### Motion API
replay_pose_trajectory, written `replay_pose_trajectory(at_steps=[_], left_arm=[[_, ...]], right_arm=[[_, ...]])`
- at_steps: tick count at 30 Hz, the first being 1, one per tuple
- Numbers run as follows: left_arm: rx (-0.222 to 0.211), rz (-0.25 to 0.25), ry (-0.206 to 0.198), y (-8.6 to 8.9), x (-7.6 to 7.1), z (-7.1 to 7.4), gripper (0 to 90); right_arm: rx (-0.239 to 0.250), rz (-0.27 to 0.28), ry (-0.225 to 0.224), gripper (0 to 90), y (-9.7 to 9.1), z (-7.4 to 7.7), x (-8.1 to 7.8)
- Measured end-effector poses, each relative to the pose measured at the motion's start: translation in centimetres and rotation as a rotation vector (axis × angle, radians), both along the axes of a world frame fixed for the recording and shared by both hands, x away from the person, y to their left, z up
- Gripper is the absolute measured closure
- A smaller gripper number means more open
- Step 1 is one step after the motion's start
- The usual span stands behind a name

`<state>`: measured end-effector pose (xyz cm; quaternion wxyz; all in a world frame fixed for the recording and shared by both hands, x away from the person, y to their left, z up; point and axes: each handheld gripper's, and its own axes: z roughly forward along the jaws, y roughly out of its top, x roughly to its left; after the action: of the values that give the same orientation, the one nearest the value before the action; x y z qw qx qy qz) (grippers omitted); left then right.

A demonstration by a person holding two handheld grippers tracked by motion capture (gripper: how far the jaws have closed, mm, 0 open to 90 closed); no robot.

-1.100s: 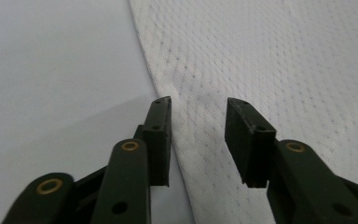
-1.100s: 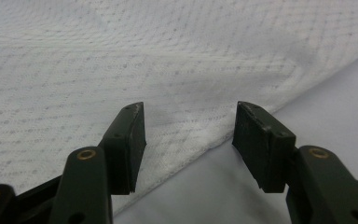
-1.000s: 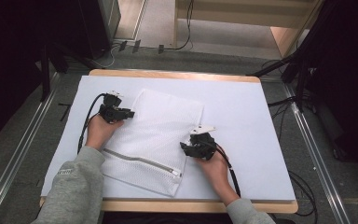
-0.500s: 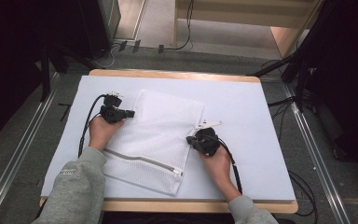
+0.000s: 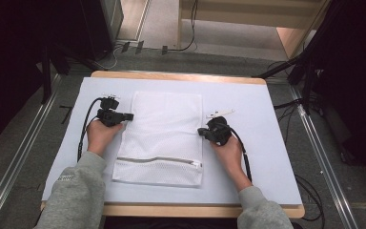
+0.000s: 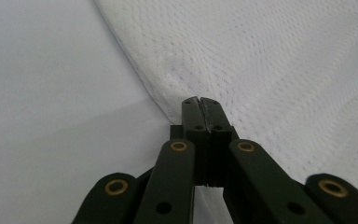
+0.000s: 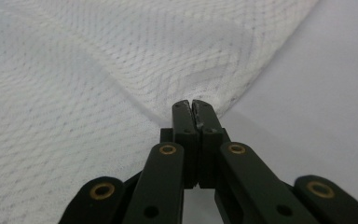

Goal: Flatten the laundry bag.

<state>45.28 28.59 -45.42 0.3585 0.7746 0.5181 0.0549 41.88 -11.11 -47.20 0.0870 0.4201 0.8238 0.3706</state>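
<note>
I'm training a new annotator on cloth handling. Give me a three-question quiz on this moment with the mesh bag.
1. True or false: the left claw is shut on the edge of the white mesh laundry bag.
2. Which end of the bag carries the zipper? A) the end far from the person B) the end near the person C) the left side
3. Fill in: the right claw pinches the bag's ____ edge, as the high view shows it.

Key: 1 true: its jaws meet on the mesh at the bag's left edge. 2 B. 3 right: its jaws are closed on the mesh at that edge, above the white table cover.
</note>
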Motion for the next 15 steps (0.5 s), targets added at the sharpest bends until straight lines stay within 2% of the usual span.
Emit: replay_pose_trajectory(at_steps=[2,4,9,11,12,15], left_arm=[[0.003,0.002,-0.001,0.2,-0.1,0.0,90.0],[0.0,0.019,-0.013,0.3,-0.1,-0.1,90.0],[-0.016,0.005,-0.007,0.2,0.0,-0.2,89.2],[-0.013,-0.01,-0.007,0.2,-0.1,0.0,84.0],[-0.005,-0.015,-0.001,0.2,-0.3,0.2,76.4],[-0.016,-0.043,-0.005,0.2,-0.7,0.9,72.1]], right_arm=[[0.002,0.001,0.005,90.0,0.0,0.0,0.3],[-0.004,0.001,-0.014,90.0,0.0,0.0,0.8],[0.024,0.007,0.004,89.8,-0.2,-0.2,1.2],[0.028,0.01,0.004,88.4,-0.3,-0.1,1.2],[0.03,0.012,-0.003,84.9,-0.4,0.1,1.0],[0.03,0.017,-0.004,82.0,-0.6,0.4,0.7]])
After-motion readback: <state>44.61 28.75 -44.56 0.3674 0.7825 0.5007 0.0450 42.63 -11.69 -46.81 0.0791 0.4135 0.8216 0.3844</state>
